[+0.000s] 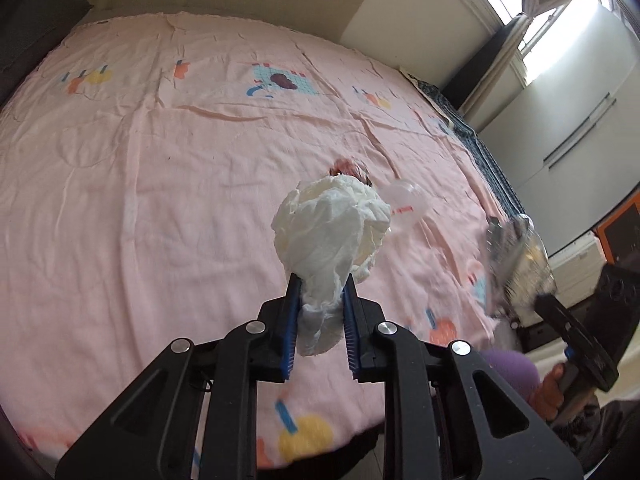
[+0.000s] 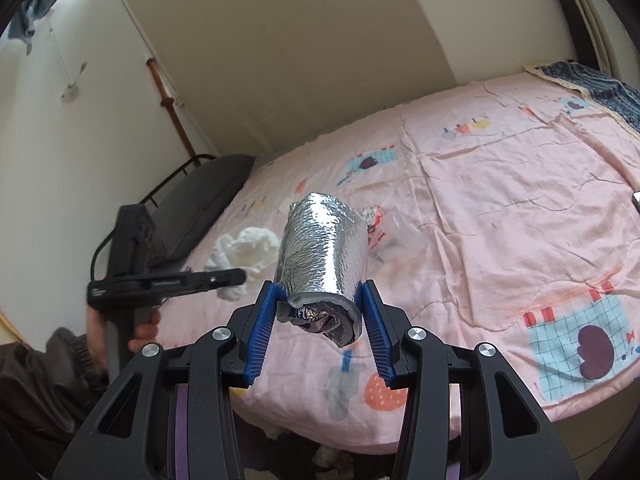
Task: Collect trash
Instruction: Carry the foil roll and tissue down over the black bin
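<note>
trash is in both grippers: the left gripper (image 1: 320, 292) is clamped on a crumpled white tissue (image 1: 332, 220), the right gripper (image 2: 320, 300) grips a rolled silver foil wrapper (image 2: 322, 248), both above the pink bedspread (image 1: 160, 160). the tissue's thin pinched tail could tear or slip. a clear plastic cup (image 1: 404, 196) remains on the bed; the reddish scrap (image 1: 348, 168) behind the tissue is mostly hidden.

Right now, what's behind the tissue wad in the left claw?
Behind the tissue wad, lying on the pink bedspread: a clear plastic cup and a reddish wrapper, both partly covered by the wad.
</note>
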Motion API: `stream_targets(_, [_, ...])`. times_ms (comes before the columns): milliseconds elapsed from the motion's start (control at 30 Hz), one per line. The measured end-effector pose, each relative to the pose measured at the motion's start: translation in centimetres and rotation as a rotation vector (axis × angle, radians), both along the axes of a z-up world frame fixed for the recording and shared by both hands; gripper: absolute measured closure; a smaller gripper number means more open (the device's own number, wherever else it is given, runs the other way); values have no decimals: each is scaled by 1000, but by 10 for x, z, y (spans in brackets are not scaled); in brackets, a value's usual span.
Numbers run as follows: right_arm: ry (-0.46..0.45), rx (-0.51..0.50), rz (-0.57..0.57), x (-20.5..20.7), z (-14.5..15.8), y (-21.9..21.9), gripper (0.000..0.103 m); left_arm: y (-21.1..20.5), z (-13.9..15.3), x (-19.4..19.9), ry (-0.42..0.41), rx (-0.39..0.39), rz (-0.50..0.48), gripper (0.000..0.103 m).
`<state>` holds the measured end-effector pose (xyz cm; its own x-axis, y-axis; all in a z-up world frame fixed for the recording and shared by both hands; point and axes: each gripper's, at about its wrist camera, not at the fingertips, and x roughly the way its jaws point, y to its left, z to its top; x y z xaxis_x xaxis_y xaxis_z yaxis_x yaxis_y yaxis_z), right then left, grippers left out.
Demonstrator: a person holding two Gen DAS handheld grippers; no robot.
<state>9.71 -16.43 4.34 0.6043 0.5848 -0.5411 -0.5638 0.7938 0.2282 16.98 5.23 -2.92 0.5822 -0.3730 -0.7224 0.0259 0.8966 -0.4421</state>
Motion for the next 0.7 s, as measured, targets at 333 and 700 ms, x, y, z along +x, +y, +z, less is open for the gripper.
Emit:
stream_targets(333, [23, -86, 8, -25, -11, 6, 62, -36, 7, -75, -19, 49, -105, 82])
stream_targets(700, [43, -184, 44, -66, -27, 10, 62, -72, -12, -139, 47, 126, -183, 82])
